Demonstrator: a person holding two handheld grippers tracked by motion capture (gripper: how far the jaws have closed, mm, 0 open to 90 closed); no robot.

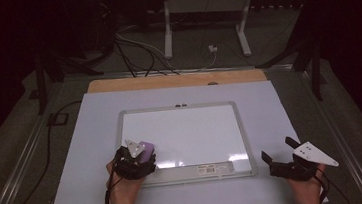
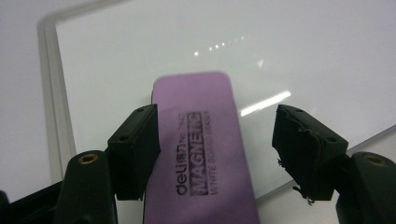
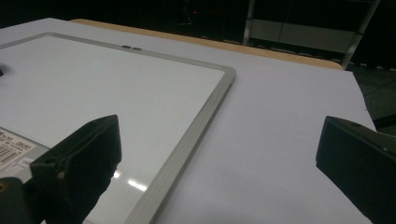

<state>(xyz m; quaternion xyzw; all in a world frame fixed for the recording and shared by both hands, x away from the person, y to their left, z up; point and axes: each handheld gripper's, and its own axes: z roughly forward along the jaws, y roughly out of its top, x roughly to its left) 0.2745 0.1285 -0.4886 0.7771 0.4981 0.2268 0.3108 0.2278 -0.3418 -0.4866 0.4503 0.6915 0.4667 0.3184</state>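
Note:
A purple whiteboard eraser (image 1: pixel 146 148) (image 2: pixel 201 140) lies on the near left corner of a white whiteboard (image 1: pixel 186 126) (image 2: pixel 163 42) (image 3: pixel 93 84) with a grey frame. My left gripper (image 1: pixel 141 155) (image 2: pixel 217 121) is open with its jaws on either side of the eraser. In the left gripper view the left pad (image 2: pixel 137 149) is against the eraser's edge, and a gap shows before the right pad (image 2: pixel 303 149). My right gripper (image 1: pixel 277 149) (image 3: pixel 219 135) is wide open and holds nothing. It sits over the bare table just off the board's near right corner.
The board lies on a pale lavender table cover (image 1: pixel 87 141) (image 3: pixel 280 116), with a wooden table edge (image 1: pixel 167 80) behind it. A barcode label (image 1: pixel 214 168) is on the board's near frame. Beyond the table are metal stand legs (image 1: pixel 167 28) and cables (image 1: pixel 134 51) on the floor.

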